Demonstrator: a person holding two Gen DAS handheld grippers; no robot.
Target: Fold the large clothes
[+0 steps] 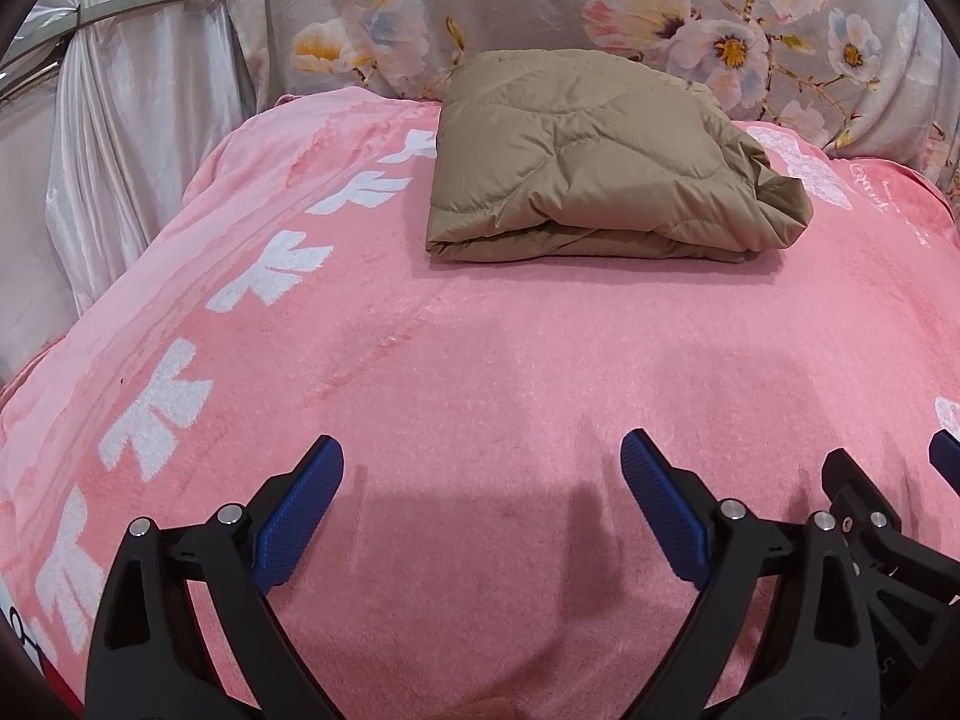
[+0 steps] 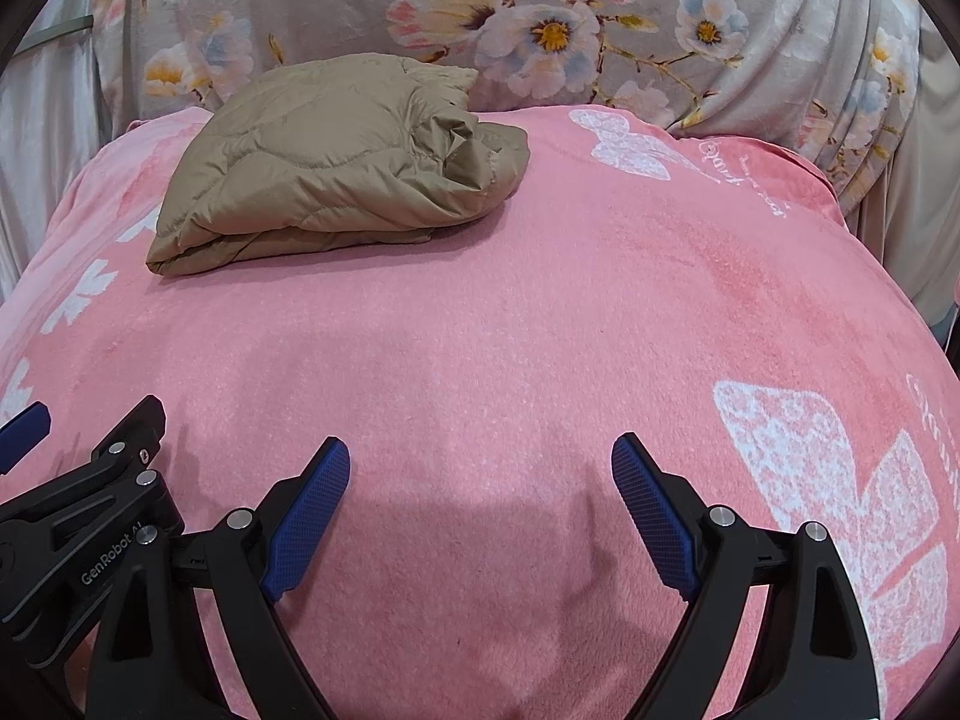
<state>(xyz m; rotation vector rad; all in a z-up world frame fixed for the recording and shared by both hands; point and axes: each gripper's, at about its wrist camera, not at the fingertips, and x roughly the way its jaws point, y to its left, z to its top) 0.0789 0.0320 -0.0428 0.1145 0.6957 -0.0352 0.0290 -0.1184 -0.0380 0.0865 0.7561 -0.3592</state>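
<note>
jacket (image 1: 594,162), tan and quilted, lies folded into a thick bundle at the far end of a pink blanket (image 1: 480,360). beyond the jacket hangs a grey floral fabric (image 1: 540,6). nearer than the jacket, well apart from it, i hold my left gripper (image 1: 483,468) and right gripper (image 2: 480,468) side by side above the blanket, both spread wide with nothing between their blue pads (image 2: 306,516).

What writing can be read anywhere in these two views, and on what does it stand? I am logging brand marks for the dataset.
"GenRobot AI": white print on the black body of the left gripper, seen in the right wrist view.
White cursive script on the pink blanket, beside a white butterfly: too distorted to read.
Large white lettering at the blanket's right edge: cut off, unreadable.
The folded tan jacket shows no text.
</note>
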